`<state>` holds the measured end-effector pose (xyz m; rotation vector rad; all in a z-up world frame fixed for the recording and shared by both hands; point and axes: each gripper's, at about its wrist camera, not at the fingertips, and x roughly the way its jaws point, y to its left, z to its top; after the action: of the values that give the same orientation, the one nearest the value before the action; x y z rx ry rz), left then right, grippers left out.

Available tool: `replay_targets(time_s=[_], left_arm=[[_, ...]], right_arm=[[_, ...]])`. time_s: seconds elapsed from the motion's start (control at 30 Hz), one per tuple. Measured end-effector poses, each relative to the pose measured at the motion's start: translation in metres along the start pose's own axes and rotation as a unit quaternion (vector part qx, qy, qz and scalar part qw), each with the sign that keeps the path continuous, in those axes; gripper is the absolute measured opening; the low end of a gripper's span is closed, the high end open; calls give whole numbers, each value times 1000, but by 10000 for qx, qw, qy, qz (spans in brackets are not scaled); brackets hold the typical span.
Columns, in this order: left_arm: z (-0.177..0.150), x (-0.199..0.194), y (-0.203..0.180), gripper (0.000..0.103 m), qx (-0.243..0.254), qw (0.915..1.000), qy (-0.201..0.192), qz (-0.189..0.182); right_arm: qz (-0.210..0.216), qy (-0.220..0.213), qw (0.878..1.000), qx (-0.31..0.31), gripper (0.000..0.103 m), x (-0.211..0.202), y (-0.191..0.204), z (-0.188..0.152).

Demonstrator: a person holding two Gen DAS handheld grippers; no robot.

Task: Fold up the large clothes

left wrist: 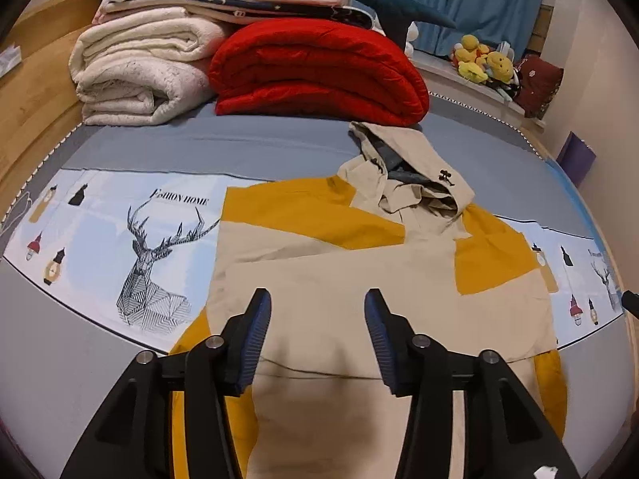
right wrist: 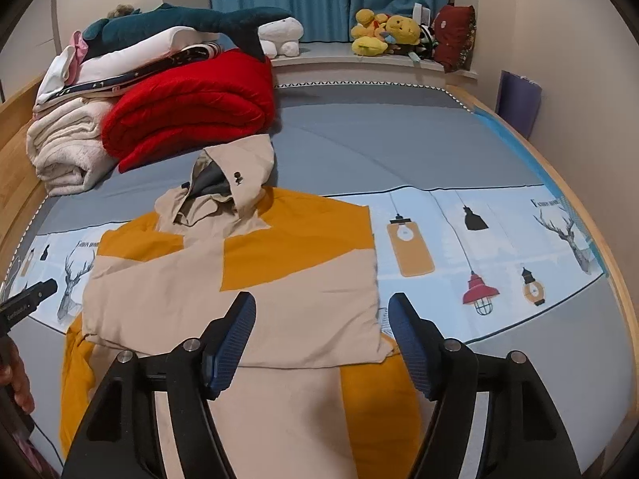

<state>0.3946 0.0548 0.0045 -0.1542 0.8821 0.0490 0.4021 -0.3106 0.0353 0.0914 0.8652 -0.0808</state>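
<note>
While folded, jacket [left wrist: 359,279] on bed [left wrist: 279,139]

Bed [right wrist: 399,151], grey-blue sheet, wooden frame. Printed band of deer and lantern motifs [right wrist: 459,239] crosses it. Beige-and-mustard hooded jacket [right wrist: 247,271] lies flat over the band, hood [right wrist: 235,175] toward the far end. Just beyond the hood: folded red quilt [right wrist: 191,111]; beside the quilt, rolled cream blanket [right wrist: 68,147].

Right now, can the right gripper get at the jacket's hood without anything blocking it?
Probably yes: the right gripper is open and empty, and only the flat jacket lies between it and the hood.
</note>
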Motion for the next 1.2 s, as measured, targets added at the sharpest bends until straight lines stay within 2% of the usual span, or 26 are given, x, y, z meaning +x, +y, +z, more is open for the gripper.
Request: replay_targets(time_s=[0.23, 0.37, 0.47, 0.53, 0.6, 0.67, 0.8, 1.0, 1.2], left_arm=[[9, -7, -7, 47, 355, 9989, -276, 104], [35, 9, -13, 43, 448, 9987, -232, 38], [67, 31, -18, 36, 443, 9988, -218, 25], [91, 52, -22, 28, 424, 9988, -224, 1], [111, 75, -26, 23, 427, 9989, -168, 4], [133, 106, -31, 19, 460, 9989, -65, -21], [166, 165, -44, 19, 591, 9981, 163, -79], [210, 247, -56, 19, 285, 9949, 715, -649], [242, 315, -64, 20, -102, 9912, 1038, -816]], right_arm=[[-76, -22, 10000, 40, 69, 0, -9, 11], [-97, -29, 9998, 145, 68, 4, -15, 17], [-113, -1, 9998, 158, 52, 11, -16, 21], [-126, 45, 9998, 157, 28, 18, -17, 21], [-58, 181, 9996, 196, 23, 28, -19, 20], [-113, 265, 9993, 217, 23, 37, -21, 20], [-233, 396, 9987, 223, 24, 53, -22, 19], [-279, 562, 9979, 148, 24, 76, -17, 14], [-372, 637, 9973, 15, 24, 91, -14, 9]])
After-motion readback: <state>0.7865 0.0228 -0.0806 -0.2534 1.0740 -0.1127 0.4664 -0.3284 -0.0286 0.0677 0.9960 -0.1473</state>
